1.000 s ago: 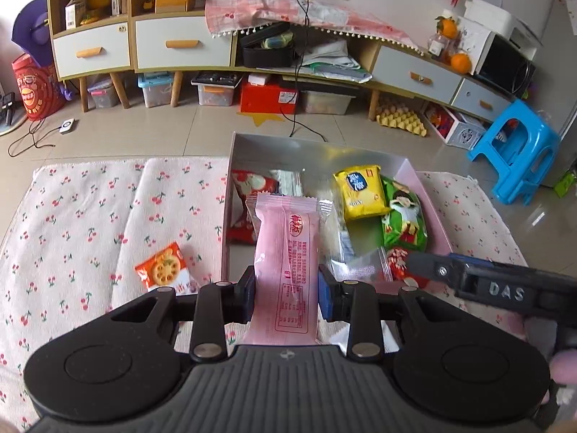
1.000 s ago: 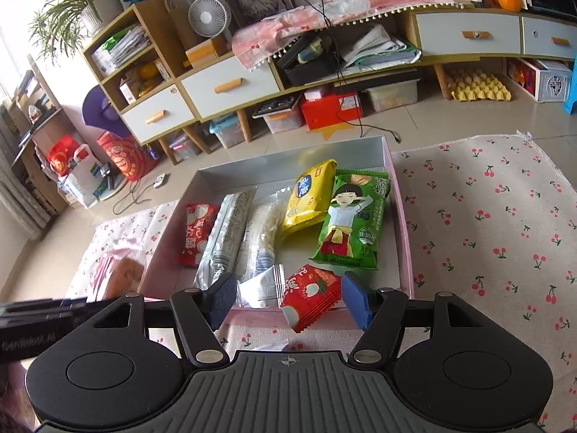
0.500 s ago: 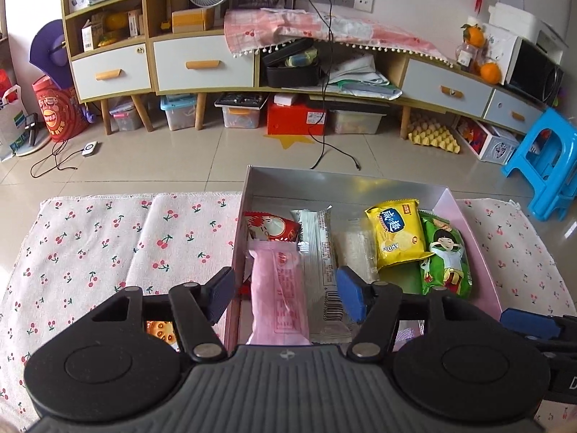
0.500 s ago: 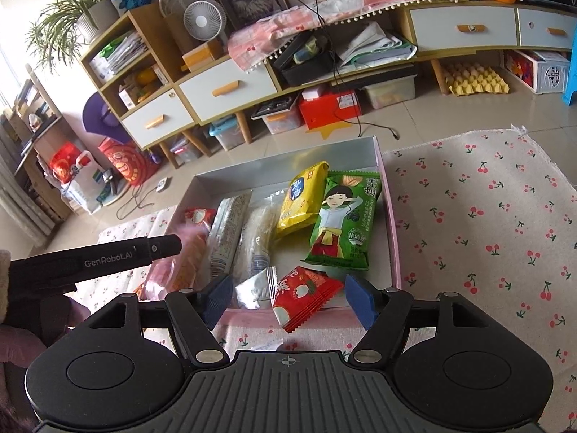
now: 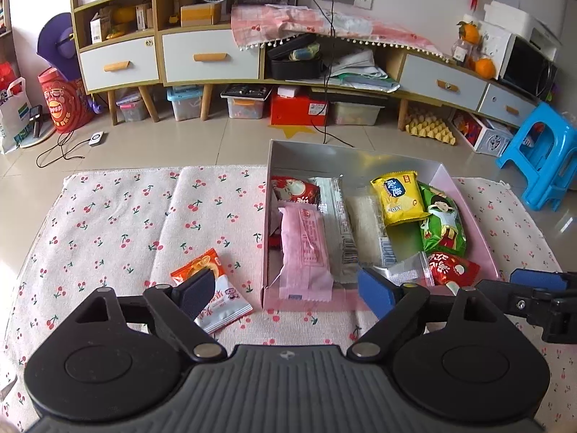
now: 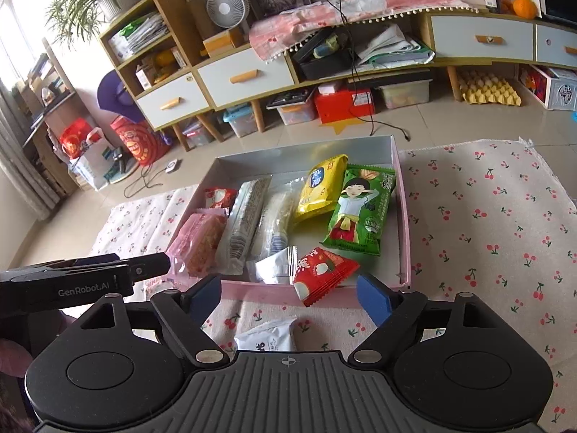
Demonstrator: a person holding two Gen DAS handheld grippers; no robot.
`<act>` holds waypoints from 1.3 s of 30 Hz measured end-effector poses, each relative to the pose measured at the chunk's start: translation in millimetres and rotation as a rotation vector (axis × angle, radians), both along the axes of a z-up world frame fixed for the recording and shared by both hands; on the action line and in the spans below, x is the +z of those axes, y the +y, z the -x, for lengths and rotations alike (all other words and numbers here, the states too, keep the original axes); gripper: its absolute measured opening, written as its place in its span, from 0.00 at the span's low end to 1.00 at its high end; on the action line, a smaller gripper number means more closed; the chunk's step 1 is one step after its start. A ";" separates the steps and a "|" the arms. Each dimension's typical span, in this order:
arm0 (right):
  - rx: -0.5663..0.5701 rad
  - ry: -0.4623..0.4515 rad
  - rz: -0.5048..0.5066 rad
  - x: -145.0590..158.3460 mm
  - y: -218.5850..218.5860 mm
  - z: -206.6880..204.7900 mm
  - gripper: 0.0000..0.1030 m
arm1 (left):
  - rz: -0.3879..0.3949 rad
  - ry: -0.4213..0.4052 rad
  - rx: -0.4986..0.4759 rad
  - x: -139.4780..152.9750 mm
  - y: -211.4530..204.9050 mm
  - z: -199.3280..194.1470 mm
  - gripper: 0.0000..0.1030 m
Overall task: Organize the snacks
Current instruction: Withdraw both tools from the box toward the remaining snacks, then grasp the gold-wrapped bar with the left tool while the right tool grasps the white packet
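Observation:
A pink-rimmed box [image 5: 479, 227] [image 6: 403, 216] on the cherry cloth holds several snacks. The pink packet [image 5: 305, 249] [image 6: 199, 240] lies at the box's left side, its end over the near rim. My left gripper [image 5: 286, 294] is open and empty, drawn back just short of it. An orange-and-white biscuit packet [image 5: 212, 290] lies on the cloth outside the box, partly behind my left finger. My right gripper [image 6: 288, 296] is open and empty at the box's near rim, by a red packet [image 6: 324, 274]. A white packet [image 6: 268, 337] lies on the cloth under it.
In the box are a yellow packet [image 5: 398, 196], a green packet [image 5: 441, 223], long clear-wrapped packets [image 5: 337, 216] and a small silver one [image 6: 276, 265]. Cabinets, storage bins and a blue stool [image 5: 541, 155] stand on the floor beyond the cloth [image 5: 126, 216].
My left gripper opened, let go of the pink packet in the box and drew back. The right gripper stayed open and barely moved.

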State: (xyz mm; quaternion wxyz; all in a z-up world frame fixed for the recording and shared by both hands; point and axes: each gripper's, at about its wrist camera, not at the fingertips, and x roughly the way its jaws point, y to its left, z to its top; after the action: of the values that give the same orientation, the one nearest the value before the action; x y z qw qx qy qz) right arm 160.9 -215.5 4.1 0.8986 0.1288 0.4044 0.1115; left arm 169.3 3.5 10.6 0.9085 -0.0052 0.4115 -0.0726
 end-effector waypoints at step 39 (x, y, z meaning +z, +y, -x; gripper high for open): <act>0.213 0.166 0.374 -57.0 37.1 63.2 0.86 | -0.079 0.120 -0.131 -60.6 14.2 88.6 0.88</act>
State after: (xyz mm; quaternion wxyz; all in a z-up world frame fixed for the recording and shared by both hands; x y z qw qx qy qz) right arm 97.6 -178.4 -52.9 0.8537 -0.0745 0.5017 0.1177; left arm 80.7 17.7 -50.0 0.8750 0.0533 0.4671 -0.1153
